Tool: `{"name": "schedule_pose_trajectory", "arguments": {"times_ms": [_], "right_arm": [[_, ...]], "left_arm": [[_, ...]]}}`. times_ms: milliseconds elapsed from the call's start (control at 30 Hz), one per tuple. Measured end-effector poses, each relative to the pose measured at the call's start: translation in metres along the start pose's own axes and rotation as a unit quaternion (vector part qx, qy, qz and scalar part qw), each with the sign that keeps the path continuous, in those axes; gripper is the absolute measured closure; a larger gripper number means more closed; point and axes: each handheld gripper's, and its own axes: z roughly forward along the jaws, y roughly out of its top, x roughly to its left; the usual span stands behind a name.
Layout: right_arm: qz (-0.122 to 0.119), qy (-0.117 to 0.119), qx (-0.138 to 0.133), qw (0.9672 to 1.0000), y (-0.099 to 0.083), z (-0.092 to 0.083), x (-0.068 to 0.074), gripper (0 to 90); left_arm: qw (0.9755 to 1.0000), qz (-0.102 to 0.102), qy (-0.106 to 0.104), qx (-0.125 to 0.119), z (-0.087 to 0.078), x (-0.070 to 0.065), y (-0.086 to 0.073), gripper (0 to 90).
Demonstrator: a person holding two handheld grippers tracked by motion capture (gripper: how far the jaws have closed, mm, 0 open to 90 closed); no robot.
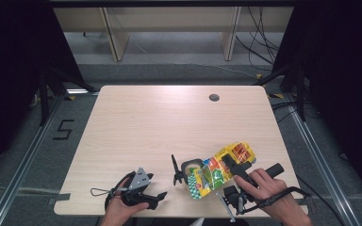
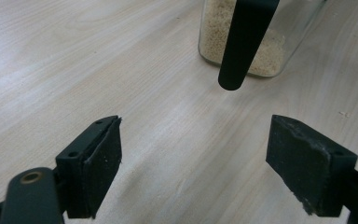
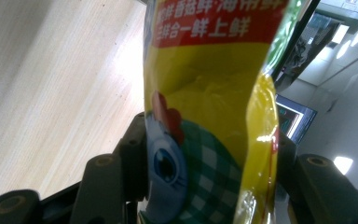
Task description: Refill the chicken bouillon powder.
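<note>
I am tipping the yellow seasoning packet (image 1: 219, 172), clamped in my right gripper (image 1: 233, 170), leftward over the glass jar (image 1: 192, 168), my left gripper (image 1: 156, 197) resting wide open, empty.

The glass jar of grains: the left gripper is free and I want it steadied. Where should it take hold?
Probably low on the glass jar, across its clear walls, coming level along the table from the left gripper side. Its jaws are open and already face it, the jar stands upright, and the yellow packet held by the right gripper covers its mouth.

Pale wooden table (image 1: 146, 127) with a granule-filled glass jar (image 1: 192, 168) on it.
</note>
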Motion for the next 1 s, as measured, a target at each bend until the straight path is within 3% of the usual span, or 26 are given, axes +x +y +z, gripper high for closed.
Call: {"name": "schedule_pose_trajectory", "arguments": {"times_ms": [33, 67, 200, 300, 367, 433, 467, 500, 533, 567, 633, 667, 700, 733, 800, 833, 867, 900, 1000], "right_arm": [[-0.005, -0.003, -0.001, 1.0000, 0.0002, -0.0002, -0.0011, 48.8], [-0.005, -0.002, -0.002, 1.0000, 0.0001, -0.0002, -0.0012, 48.8], [-0.004, 0.002, -0.001, 1.0000, 0.0000, -0.0001, -0.0013, 48.8], [-0.002, 0.000, -0.003, 1.0000, -0.0005, 0.0000, -0.0010, 48.9], [-0.001, 0.000, -0.003, 1.0000, -0.0005, 0.0001, -0.0008, 48.9], [-0.003, 0.001, -0.005, 1.0000, -0.0010, 0.0002, -0.0008, 48.9], [0.029, 0.007, 0.010, 0.9995, -0.0014, -0.0014, 0.0035, 48.9], [0.026, 0.004, 0.005, 0.9996, -0.0013, -0.0007, 0.0028, 48.9], [-0.009, -0.004, -0.013, 0.9999, -0.0014, 0.0017, -0.0020, 49.0], [-0.009, -0.002, -0.014, 0.9999, -0.0012, 0.0019, -0.0025, 49.0], [0.016, 0.006, 0.000, 0.9999, -0.0020, 0.0001, 0.0007, 49.0], [-0.016, -0.002, -0.019, 0.9997, -0.0018, 0.0026, -0.0041, 49.0], [-0.013, 0.000, -0.016, 0.9998, -0.0018, 0.0022, -0.0036, 49.0], [-0.019, -0.007, -0.020, 0.9996, -0.0018, 0.0022, -0.0045, 49.1], [-0.003, -0.005, -0.019, 0.9998, -0.0020, 0.0025, -0.0026, 49.0], [-0.011, -0.009, -0.021, 0.9997, -0.0020, 0.0025, -0.0040, 49.1], [0.041, 0.007, 0.008, 0.9991, -0.0024, -0.0014, 0.0039, 49.1], [0.003, 0.004, -0.004, 1.0000, -0.0027, -0.0003, -0.0014, 49.1], [0.003, -0.002, -0.006, 1.0000, -0.0030, -0.0006, -0.0020, 49.2]], "left_arm": [[0.9999, -0.012, -0.001, -0.004, 0.0007, -0.0014, -0.0004, 17.6], [1.0000, 0.001, 0.002, 0.004, -0.0005, 0.0008, 0.0004, 17.5], [1.0000, -0.007, 0.000, -0.001, -0.0001, -0.0007, -0.0001, 17.6], [1.0000, 0.001, 0.003, 0.000, 0.0000, 0.0007, 0.0003, 17.6], [0.9999, -0.012, -0.001, -0.005, 0.0007, -0.0014, -0.0004, 17.6], [1.0000, 0.001, 0.002, 0.000, 0.0000, 0.0006, 0.0003, 17.6], [1.0000, 0.005, 0.004, 0.004, -0.0004, 0.0012, 0.0003, 17.6], [1.0000, 0.000, 0.003, 0.002, -0.0001, 0.0004, 0.0002, 17.6], [0.9999, -0.009, 0.000, -0.005, 0.0007, -0.0011, -0.0003, 17.6], [1.0000, -0.007, -0.001, 0.000, 0.0000, -0.0006, 0.0000, 17.6], [1.0000, 0.004, 0.004, 0.004, -0.0003, 0.0012, 0.0003, 17.6], [1.0000, 0.000, 0.003, 0.002, 0.0000, 0.0004, 0.0003, 17.6], [0.9999, -0.011, 0.000, -0.005, 0.0009, -0.0014, -0.0004, 17.5], [1.0000, -0.005, 0.000, 0.000, 0.0001, -0.0003, 0.0002, 17.6], [1.0000, 0.002, 0.004, 0.002, 0.0001, 0.0010, 0.0002, 17.6], [1.0000, 0.003, 0.004, 0.005, -0.0003, 0.0010, 0.0003, 17.6], [1.0000, -0.004, 0.000, -0.003, 0.0003, -0.0005, 0.0001, 17.6], [1.0000, -0.008, -0.001, -0.001, 0.0001, -0.0007, 0.0000, 17.6], [1.0000, 0.005, 0.004, 0.004, -0.0003, 0.0013, 0.0002, 17.6]]}}
